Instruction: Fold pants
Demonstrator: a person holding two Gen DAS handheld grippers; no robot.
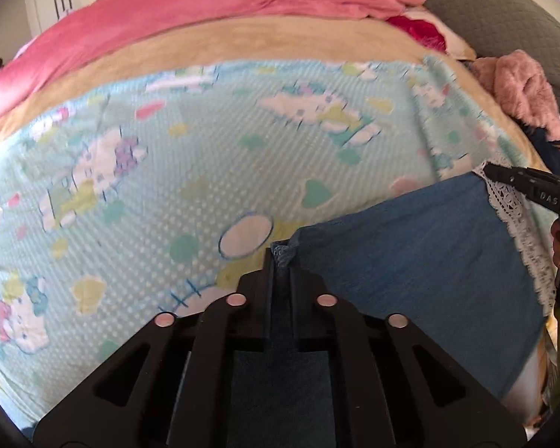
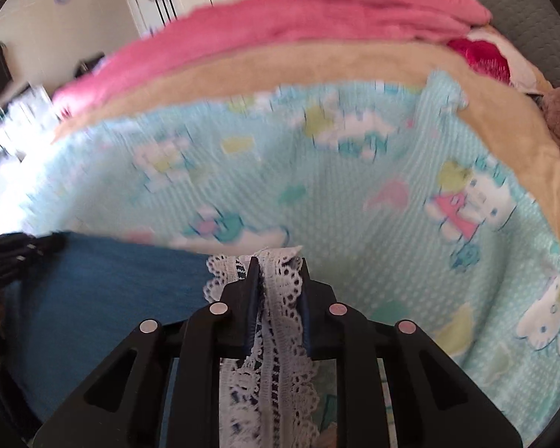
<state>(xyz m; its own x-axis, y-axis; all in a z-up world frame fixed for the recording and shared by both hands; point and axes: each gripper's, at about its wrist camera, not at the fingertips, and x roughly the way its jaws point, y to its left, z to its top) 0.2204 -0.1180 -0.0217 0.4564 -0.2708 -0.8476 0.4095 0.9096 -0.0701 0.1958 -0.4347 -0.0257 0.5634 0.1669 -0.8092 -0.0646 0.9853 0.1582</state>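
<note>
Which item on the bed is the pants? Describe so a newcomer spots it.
Start at the bed's pale blue cartoon blanket. On its near right side lies a flat blue cloth, the pants, held by the left gripper and right gripper. Only it has a white lace trim; neighbours are pink or tan.

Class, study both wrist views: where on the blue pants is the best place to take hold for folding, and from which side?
Grip the blue pants at the two corners of one end: the plain corner and the white lace trim corner. Come from the near side, low over the patterned blanket. The cloth spans flat between these corners. Both jaws already pinch there.
</note>
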